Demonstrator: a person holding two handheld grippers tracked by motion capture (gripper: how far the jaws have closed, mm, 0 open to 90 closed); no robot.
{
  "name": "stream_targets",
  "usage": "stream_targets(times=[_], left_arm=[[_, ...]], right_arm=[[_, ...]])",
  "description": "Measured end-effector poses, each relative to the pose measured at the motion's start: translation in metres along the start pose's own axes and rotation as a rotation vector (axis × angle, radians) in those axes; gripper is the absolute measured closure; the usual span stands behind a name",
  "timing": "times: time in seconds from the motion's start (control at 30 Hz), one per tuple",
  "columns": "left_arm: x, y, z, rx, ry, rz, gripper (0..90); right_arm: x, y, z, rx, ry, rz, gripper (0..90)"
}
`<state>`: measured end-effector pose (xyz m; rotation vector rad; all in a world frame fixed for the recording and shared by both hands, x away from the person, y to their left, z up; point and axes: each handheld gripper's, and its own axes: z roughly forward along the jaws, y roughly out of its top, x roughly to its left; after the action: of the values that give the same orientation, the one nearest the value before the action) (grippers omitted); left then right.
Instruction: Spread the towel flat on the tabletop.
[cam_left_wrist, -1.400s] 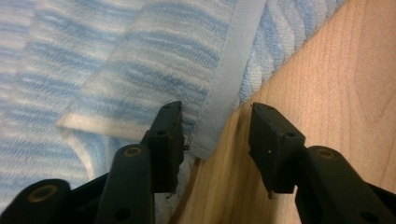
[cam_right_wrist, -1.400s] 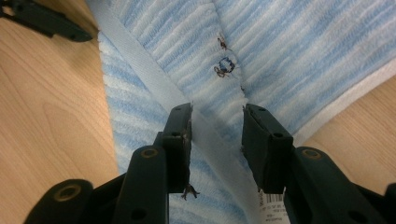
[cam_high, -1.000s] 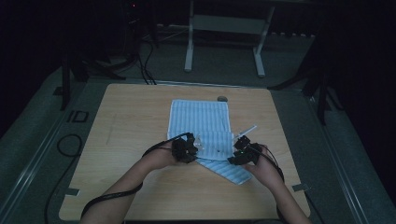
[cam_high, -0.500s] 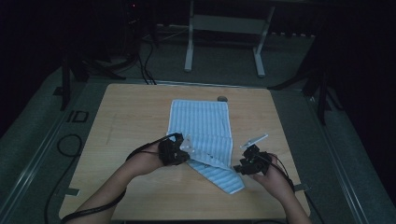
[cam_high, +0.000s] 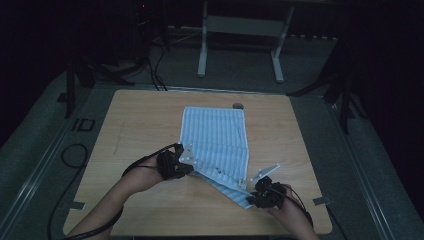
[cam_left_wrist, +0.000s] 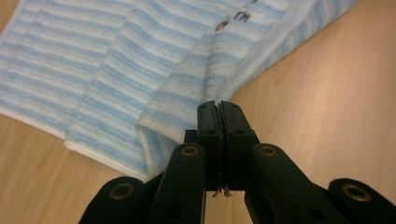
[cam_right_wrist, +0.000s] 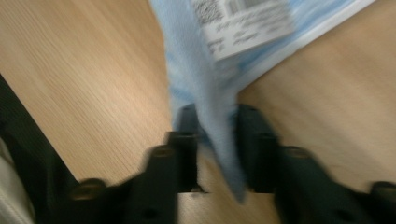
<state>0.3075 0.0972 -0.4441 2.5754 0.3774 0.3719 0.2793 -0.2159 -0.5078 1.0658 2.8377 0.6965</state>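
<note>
On the worktop (cam_high: 150, 125) the striped towel (cam_high: 215, 135) lies partly folded, its near edge pinched in the clenched left tongs (cam_high: 186, 165) and, as far as the blur allows, gripped by the right tongs (cam_high: 251, 196) too, so stretching seems underway, and next comes an even fold.

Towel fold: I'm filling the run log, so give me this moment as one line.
left gripper: shut on towel corner | right gripper: shut on towel near its label | table: towel partly flat
</note>
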Motion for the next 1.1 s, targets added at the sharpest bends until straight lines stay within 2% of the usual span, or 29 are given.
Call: stream_targets(times=[0.07, 0.2, 0.27, 0.3, 0.37, 0.4, 0.43, 0.5, 0.53, 0.57, 0.63, 0.7, 0.83, 0.9, 1.03, 1.1], left_arm=[[-0.002, -0.001, -0.007, -0.009, -0.006, -0.005, 88.3], [-0.014, -0.010, -0.029, -0.023, -0.031, -0.011, 88.3], [-0.027, -0.019, -0.040, -0.033, -0.078, -0.026, 88.3], [-0.032, -0.023, -0.041, -0.033, -0.090, -0.027, 88.2], [-0.047, -0.033, -0.042, -0.032, -0.152, -0.041, 88.3], [-0.055, -0.039, -0.040, -0.022, -0.173, -0.033, 88.3], [-0.064, -0.044, -0.037, -0.008, -0.195, -0.042, 88.2], [-0.080, -0.053, -0.030, 0.014, -0.240, -0.047, 88.2], [-0.080, -0.053, -0.030, 0.014, -0.240, -0.047, 88.2], [-0.091, -0.061, -0.022, 0.040, -0.277, -0.060, 88.2], [-0.094, -0.066, -0.017, 0.054, -0.285, -0.069, 88.2], [-0.090, -0.068, -0.016, 0.041, -0.285, -0.092, 88.2], [-0.080, -0.067, -0.016, 0.021, -0.269, -0.108, 88.2], [-0.075, -0.066, -0.013, 0.023, -0.273, -0.104, 88.2], [-0.066, -0.064, -0.008, 0.002, -0.281, -0.127, 88.2], [-0.064, -0.062, -0.007, 0.002, -0.270, -0.116, 88.3]], right_arm=[[0.000, 0.005, -0.012, -0.023, -0.020, -0.017, 85.4], [0.007, 0.017, -0.039, -0.053, -0.046, -0.087, 85.9], [0.015, 0.019, -0.050, -0.057, -0.030, -0.125, 85.8], [0.021, 0.017, -0.054, -0.059, -0.007, -0.147, 85.8], [0.031, 0.011, -0.054, -0.036, 0.015, -0.171, 85.7], [0.035, 0.007, -0.053, -0.023, 0.021, -0.184, 85.5], [0.038, 0.003, -0.051, -0.015, 0.038, -0.191, 85.5], [0.045, -0.007, -0.043, 0.012, 0.064, -0.192, 85.4], [0.048, -0.012, -0.038, 0.024, 0.084, -0.181, 85.5], [0.052, -0.018, -0.032, 0.056, 0.104, -0.185, 85.5], [0.056, -0.024, -0.024, 0.079, 0.130, -0.182, 84.9], [0.056, -0.026, -0.020, 0.075, 0.136, -0.171, 84.9], [0.052, -0.025, -0.013, 0.076, 0.127, -0.147, 84.9], [0.050, -0.024, -0.012, 0.074, 0.130, -0.145, 84.9], [0.043, -0.021, -0.014, 0.067, 0.111, -0.128, 84.9], [0.040, -0.020, -0.016, 0.057, 0.104, -0.121, 84.5]])
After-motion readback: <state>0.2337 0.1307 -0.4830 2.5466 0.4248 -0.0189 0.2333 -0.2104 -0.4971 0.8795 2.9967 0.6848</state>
